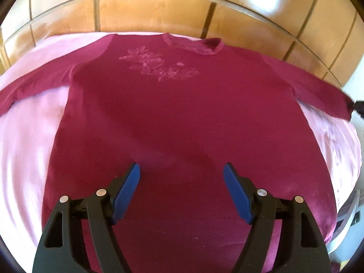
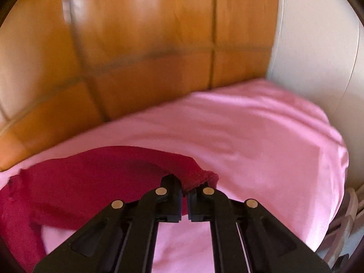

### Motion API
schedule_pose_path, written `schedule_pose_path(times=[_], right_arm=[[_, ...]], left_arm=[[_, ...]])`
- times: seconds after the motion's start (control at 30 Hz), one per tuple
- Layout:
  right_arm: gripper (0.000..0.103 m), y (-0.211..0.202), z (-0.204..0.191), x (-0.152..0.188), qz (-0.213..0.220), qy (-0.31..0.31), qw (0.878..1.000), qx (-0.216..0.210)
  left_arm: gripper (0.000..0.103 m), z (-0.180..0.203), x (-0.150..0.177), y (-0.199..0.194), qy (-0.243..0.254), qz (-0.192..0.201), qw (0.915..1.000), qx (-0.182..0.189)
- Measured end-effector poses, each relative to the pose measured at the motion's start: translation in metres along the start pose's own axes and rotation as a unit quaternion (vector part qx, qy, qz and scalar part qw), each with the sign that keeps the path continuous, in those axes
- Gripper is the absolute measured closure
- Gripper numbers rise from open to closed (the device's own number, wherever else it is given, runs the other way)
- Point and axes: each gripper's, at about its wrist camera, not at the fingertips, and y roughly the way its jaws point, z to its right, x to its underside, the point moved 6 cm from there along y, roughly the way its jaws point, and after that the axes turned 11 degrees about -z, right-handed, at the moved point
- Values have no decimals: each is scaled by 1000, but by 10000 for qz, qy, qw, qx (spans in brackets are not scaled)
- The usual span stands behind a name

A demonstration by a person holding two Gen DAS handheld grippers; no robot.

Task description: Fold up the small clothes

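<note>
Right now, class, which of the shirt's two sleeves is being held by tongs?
The sleeve on the image right of the left wrist view; the right tongs pinch its cuff, while the other sleeve lies free.

My left claw [image 1: 180, 173] has open room above the flat shirt [image 1: 182, 113]; my right claw [image 2: 185, 187], pinching the cuff [image 2: 200, 178], has bare pink sheet [image 2: 261, 136] ahead, until the wooden headboard [image 2: 147, 45] and white wall [image 2: 318, 56] block

A crimson shirt [image 1: 182, 118] with a pale pink flower print [image 1: 157, 66] lies on a pink sheet [image 2: 250, 136] below an orange-brown headboard [image 1: 159, 6].
</note>
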Motion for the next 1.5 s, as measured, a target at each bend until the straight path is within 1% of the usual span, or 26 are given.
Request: schedule_pose_path(times=[0.03, 0.1, 0.2, 0.23, 0.27, 0.33, 0.4, 0.43, 0.5, 0.57, 0.63, 0.67, 0.73, 0.8, 0.87, 0.93, 0.97, 1.0, 1.03, 1.13, 1.2, 1.3, 1.4, 1.43, 1.47, 1.5], right_arm=[[101, 24, 3, 2, -286, 116, 9995, 60], [101, 55, 4, 8, -574, 261, 9979, 141], [98, 83, -5, 17, -790, 323, 9963, 121], [86, 85, -7, 21, -782, 362, 9962, 133], [60, 81, -10, 24, -682, 362, 9970, 107], [38, 59, -22, 35, -442, 183, 9989, 31], [38, 41, -37, 48, -368, -83, 9990, -231], [35, 30, -47, 61, -398, -218, 9978, -483], [35, 8, -77, 95, -607, -643, 9888, -1204], [35, -12, -106, 137, -905, -971, 9705, -2011], [35, -34, -134, 183, -1260, -1258, 9444, -2763], [38, -41, -143, 200, -1378, -1386, 9350, -2959], [46, -63, -167, 249, -1693, -1821, 9088, -3349], [49, -72, -181, 285, -1934, -2149, 8938, -3428], [54, -72, -191, 314, -2115, -2485, 8892, -3208], [72, -76, -198, 342, -2253, -2702, 8846, -3061], [79, -76, -201, 347, -2243, -2801, 8833, -3018], [95, -76, -203, 350, -2226, -2896, 8819, -2980], [95, -83, -203, 352, -2088, -3000, 8850, -2885], [95, -99, -204, 341, -1856, -3084, 8865, -2907], [96, -97, -203, 350, -1946, -3262, 8826, -2771], [96, -78, -214, 362, -2124, -3426, 8794, -2532], [92, -76, -214, 349, -2220, -3174, 8802, -2742], [84, -78, -213, 342, -2135, -3111, 8836, -2773], [64, -78, -211, 333, -2050, -3006, 8887, -2791], [56, -78, -207, 323, -1954, -2842, 8957, -2807]], left_arm=[[28, -1, 0, 0, -26, -9, 10000, -18], [28, -4, 1, 1, -29, -13, 9999, -112], [28, -7, 4, -2, -44, -3, 9998, -214], [28, -11, 5, -5, -60, 2, 9996, -283], [28, -16, 6, -9, -98, 26, 9993, -356], [28, -29, 9, -18, -239, 102, 9985, -478], [24, -52, 15, -28, -537, 183, 9967, -584], [24, -62, 19, -32, -675, 210, 9955, -634], [24, -86, 29, -41, -934, 244, 9920, -811], [24, -106, 40, -46, -1122, 236, 9884, -996], [24, -122, 52, -50, -1318, 193, 9854, -1059], [24, -128, 57, -52, -1391, 175, 9844, -1059], [24, -138, 69, -54, -1487, 131, 9830, -1070], [24, -141, 79, -52, -1493, 68, 9827, -1092], [24, -143, 86, -50, -1447, 55, 9831, -1120], [24, -141, 90, -49, -1376, 101, 9834, -1179], [24, -141, 91, -50, -1351, 120, 9834, -1203], [24, -142, 92, -50, -1343, 144, 9833, -1220], [24, -142, 93, -51, -1349, 143, 9832, -1221], [27, -140, 97, -50, -1227, 105, 9838, -1302], [27, -141, 101, -50, -1184, 84, 9835, -1367], [27, -145, 103, -52, -1295, 80, 9833, -1280], [27, -143, 97, -62, -1346, 197, 9826, -1264], [27, -140, 93, -66, -1296, 303, 9830, -1268], [27, -136, 91, -71, -1228, 400, 9833, -1285], [27, -131, 86, -75, -1137, 490, 9837, -1302]])
